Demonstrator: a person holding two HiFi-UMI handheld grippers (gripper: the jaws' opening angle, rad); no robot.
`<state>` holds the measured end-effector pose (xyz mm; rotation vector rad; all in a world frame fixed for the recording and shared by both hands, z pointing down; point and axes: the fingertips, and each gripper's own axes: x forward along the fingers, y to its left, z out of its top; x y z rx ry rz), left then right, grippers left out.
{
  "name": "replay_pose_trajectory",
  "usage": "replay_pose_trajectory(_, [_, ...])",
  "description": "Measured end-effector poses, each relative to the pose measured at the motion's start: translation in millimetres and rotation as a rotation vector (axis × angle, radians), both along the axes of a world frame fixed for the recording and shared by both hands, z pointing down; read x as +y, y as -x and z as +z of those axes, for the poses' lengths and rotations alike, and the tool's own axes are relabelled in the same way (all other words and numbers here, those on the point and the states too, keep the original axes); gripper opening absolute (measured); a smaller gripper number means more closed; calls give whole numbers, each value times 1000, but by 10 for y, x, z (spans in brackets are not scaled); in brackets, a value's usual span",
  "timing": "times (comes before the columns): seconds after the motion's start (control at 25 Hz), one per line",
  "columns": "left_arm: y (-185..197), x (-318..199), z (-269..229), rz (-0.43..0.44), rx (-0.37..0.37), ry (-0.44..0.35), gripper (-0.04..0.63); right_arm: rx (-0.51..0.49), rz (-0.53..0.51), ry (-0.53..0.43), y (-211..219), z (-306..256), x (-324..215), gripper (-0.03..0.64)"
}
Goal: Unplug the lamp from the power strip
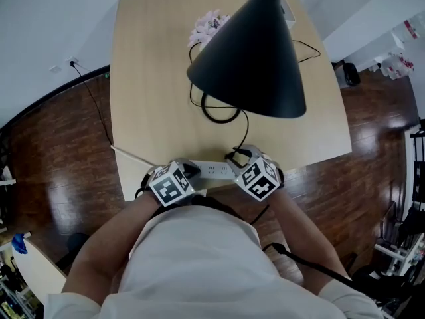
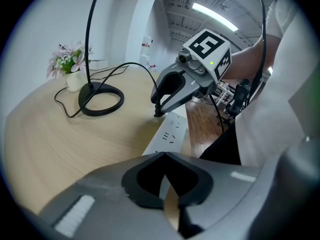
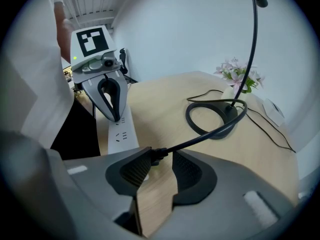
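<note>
The white power strip [image 1: 214,171] lies along the table's near edge between my two grippers. My left gripper [image 1: 192,171] is shut, its tips resting on the strip's near end [image 3: 120,134]. My right gripper [image 3: 161,156] is open at the strip's other end. The lamp's black plug [image 3: 156,155] sits between its jaws against the left pad, with a gap to the right pad. In the left gripper view the plug [image 2: 158,111] hangs just off the strip's far end [image 2: 167,139], over the wood. Its cord [image 3: 210,136] runs to the lamp's ring base [image 3: 230,111].
The big black lamp shade [image 1: 255,58] hangs over the middle of the table and hides part of it. A small vase of pink flowers [image 1: 209,25] stands at the back. A thin black cable [image 1: 312,48] trails to the right. The table's front edge [image 1: 166,188] is right under my grippers.
</note>
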<state>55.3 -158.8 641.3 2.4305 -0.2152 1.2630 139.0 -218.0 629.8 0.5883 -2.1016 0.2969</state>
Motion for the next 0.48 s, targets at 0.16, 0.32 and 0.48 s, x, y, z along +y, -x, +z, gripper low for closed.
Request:
replay_pose_trajectory(0.16, [13, -40, -96, -27, 33, -28, 4, 16, 65, 14, -132, 36, 30, 145])
replay_pose_trajectory(0.32, [88, -90, -287, -62, 85, -63, 3, 21, 142, 17, -229, 51, 34, 164])
replay_pose_trajectory(0.48, [267, -65, -498, -111, 134, -91, 5, 18, 207, -13, -259, -71, 76, 164])
